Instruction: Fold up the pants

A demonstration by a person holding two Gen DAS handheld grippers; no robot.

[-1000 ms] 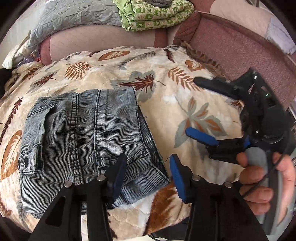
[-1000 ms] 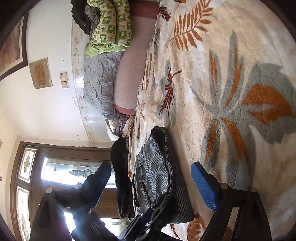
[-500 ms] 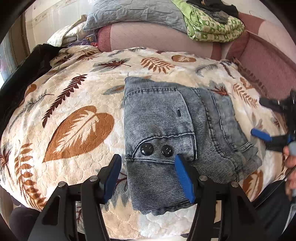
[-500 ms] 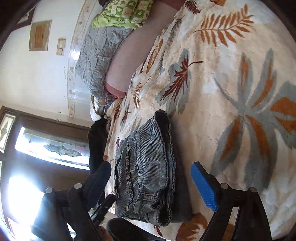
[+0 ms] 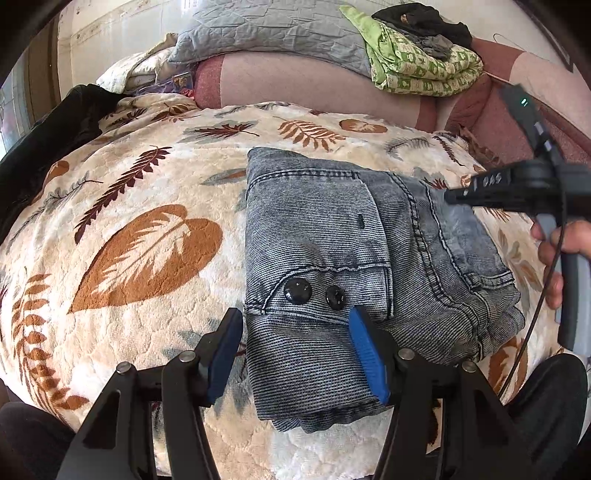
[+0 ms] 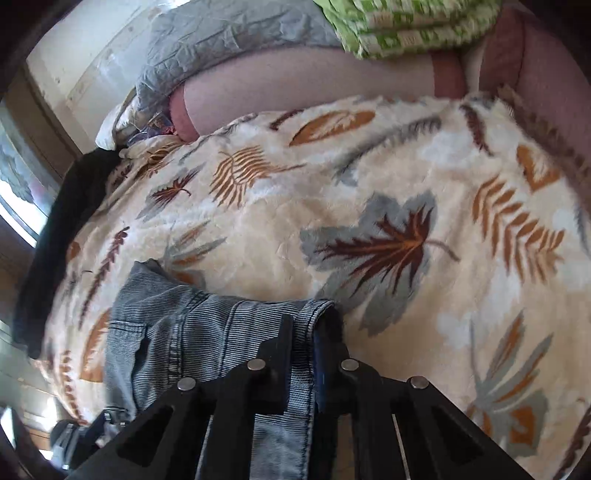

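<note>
The folded grey-blue denim pants (image 5: 332, 258) lie on the leaf-print blanket (image 5: 147, 240), a flap pocket with two black snaps facing up. My left gripper (image 5: 295, 350) is open, its blue-padded fingers straddling the near left part of the bundle. My right gripper (image 6: 304, 354) is shut on the pants (image 6: 184, 332), pinching their right edge; it also shows in the left wrist view (image 5: 491, 192) over the right side of the bundle, held by a hand.
A pink sofa back (image 5: 295, 85) runs behind the blanket, with a grey quilt (image 5: 266, 33) and a green patterned blanket (image 5: 417, 62) on top. A black garment (image 5: 44, 140) lies at the far left edge. A window (image 6: 14, 192) is at the left.
My right gripper swung over the bundle and closed on the pants' right edge. My left gripper stayed open and moved a little closer over the near part.
</note>
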